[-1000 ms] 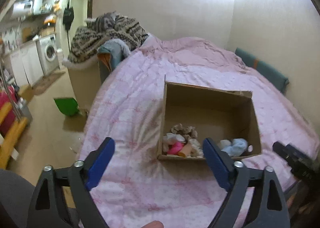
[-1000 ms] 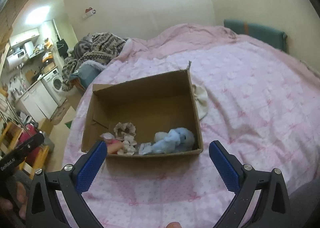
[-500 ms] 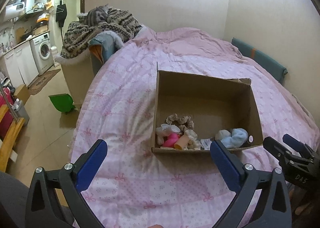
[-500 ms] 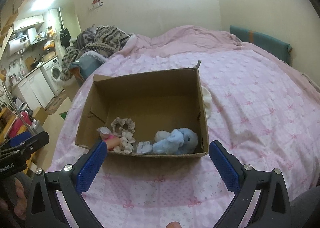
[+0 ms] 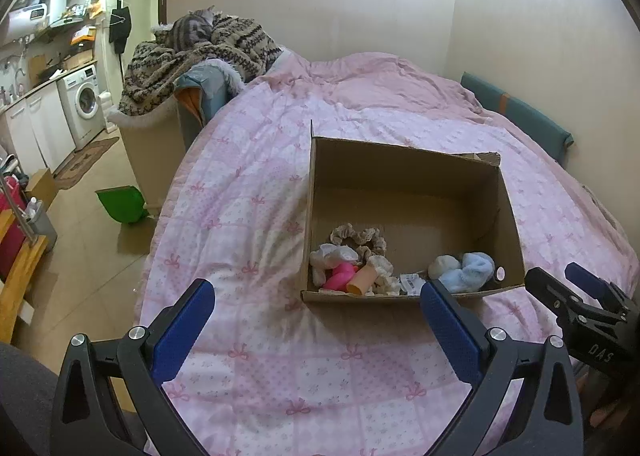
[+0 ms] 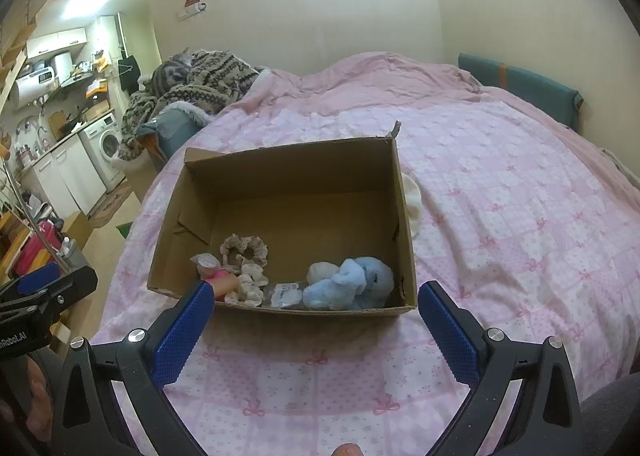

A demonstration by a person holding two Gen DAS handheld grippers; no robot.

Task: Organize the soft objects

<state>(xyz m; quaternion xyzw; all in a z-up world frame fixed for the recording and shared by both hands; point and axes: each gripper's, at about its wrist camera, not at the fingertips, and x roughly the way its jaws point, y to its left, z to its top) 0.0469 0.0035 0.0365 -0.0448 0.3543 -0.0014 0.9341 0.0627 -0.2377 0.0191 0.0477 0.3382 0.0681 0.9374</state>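
Nearest, both tools hang over the front of the bed, and each has its jaws spread wide with nothing between them: the left gripper and the right gripper point toward the same cardboard box. I judge they are held back and open so that either one can go down into the box or reach for a loose piece.

Just beyond the jaws, at 12 o'clock, the box lies on the pink quilt. The soft things are gathered along its near wall — a blue plush toy, a lace scrunchie, a pink toy and some small white cloth pieces. The far half of the box is bare.

At about 1 o'clock in the right view, a white cloth lies outside, touching the box's right wall; probably it is not yet sorted. The tall wall partly hides it.

Farther, at 10 o'clock, a patterned blanket is piled on a chair.
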